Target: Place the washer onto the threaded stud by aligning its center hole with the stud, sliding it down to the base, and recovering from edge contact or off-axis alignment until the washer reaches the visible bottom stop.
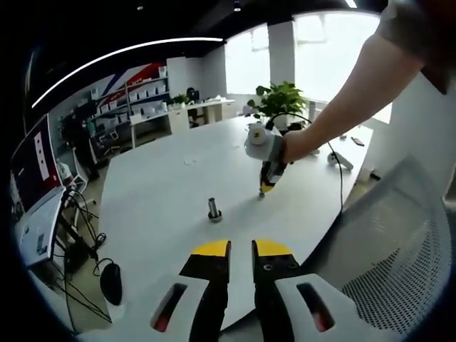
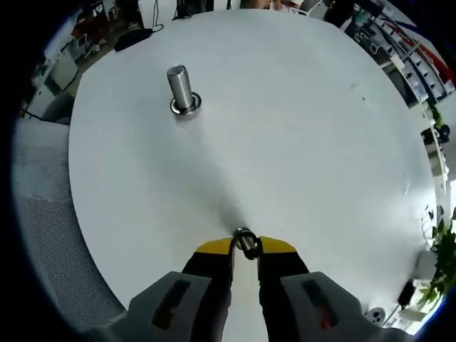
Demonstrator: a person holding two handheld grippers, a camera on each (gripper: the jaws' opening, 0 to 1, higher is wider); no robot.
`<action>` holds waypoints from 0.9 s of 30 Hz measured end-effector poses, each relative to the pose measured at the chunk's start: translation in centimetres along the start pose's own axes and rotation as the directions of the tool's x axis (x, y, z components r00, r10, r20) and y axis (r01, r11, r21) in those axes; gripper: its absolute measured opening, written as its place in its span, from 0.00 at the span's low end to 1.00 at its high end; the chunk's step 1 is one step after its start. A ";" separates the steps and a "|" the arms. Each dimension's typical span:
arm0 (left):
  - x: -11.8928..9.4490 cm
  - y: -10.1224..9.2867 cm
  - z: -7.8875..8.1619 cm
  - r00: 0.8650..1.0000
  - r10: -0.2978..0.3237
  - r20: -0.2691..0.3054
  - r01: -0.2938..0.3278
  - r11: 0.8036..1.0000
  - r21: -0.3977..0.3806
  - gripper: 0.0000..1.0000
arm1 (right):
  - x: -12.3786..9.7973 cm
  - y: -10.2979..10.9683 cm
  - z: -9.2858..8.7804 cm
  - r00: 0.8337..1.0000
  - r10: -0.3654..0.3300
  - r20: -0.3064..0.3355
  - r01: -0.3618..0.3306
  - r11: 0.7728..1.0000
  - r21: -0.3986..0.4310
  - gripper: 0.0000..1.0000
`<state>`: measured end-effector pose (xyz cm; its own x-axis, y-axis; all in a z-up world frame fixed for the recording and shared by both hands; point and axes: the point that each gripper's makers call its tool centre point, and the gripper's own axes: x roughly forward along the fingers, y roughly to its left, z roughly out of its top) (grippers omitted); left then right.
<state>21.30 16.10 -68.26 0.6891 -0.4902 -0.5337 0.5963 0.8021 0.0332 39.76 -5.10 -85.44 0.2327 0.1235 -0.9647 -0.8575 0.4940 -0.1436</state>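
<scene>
Right gripper view: my right tongs [image 2: 244, 247] at bottom centre, jaws clamped on the washer [image 2: 244, 240], held edge-on just above the white surface [image 2: 299, 128]. The threaded stud [image 2: 181, 88] stands upright at upper left, well apart from the washer.

Left gripper view: left tongs [image 1: 241, 249] at bottom centre, jaws nearly together with a thin gap, nothing between them, probably closed. Stud at frame centre. Right tongs right of centre, tips near the surface. Potted plant [image 1: 280, 100] at the far edge; mesh chair [image 1: 406, 249] lower right.
</scene>
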 end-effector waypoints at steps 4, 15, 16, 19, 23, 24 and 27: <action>0.0 0.0 0.0 1.000 0.001 -0.001 -0.001 1.000 0.003 0.09 | 0.2 0.2 0.1 1.000 0.004 -0.009 -0.004 1.000 -0.013 0.14; -0.1 0.1 -0.2 1.000 0.011 -0.007 -0.011 1.000 0.000 0.09 | 0.9 0.3 -0.1 1.000 0.007 -0.017 -0.007 1.000 -0.016 0.15; -0.1 0.2 -0.2 1.000 0.012 -0.007 -0.012 1.000 0.002 0.09 | 0.9 0.4 -0.1 1.000 0.008 -0.020 -0.008 1.000 -0.017 0.15; -0.1 0.1 -0.1 1.000 0.011 -0.006 -0.011 1.000 0.002 0.09 | 1.2 0.6 -0.7 0.999 0.011 -0.043 -0.012 1.000 -0.026 0.16; -0.1 0.1 -0.2 1.000 0.013 -0.011 -0.013 1.000 0.005 0.09 | 1.3 0.7 -1.0 0.999 0.009 -0.031 -0.010 1.000 -0.019 0.15; -0.1 0.1 -0.2 1.000 0.013 -0.013 -0.012 1.000 0.006 0.09 | 1.2 0.7 -0.9 1.000 0.009 -0.023 -0.009 1.000 -0.012 0.16; -0.1 0.1 -0.2 1.000 0.010 -0.012 -0.010 1.000 0.007 0.09 | 1.0 0.8 -1.3 1.000 0.008 -0.023 -0.008 1.000 -0.010 0.17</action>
<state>21.23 16.25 -68.40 0.6901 -0.4778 -0.5437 0.5920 0.8047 0.0442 38.73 -5.66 -86.84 0.2154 0.1070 -0.9706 -0.8637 0.4846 -0.1383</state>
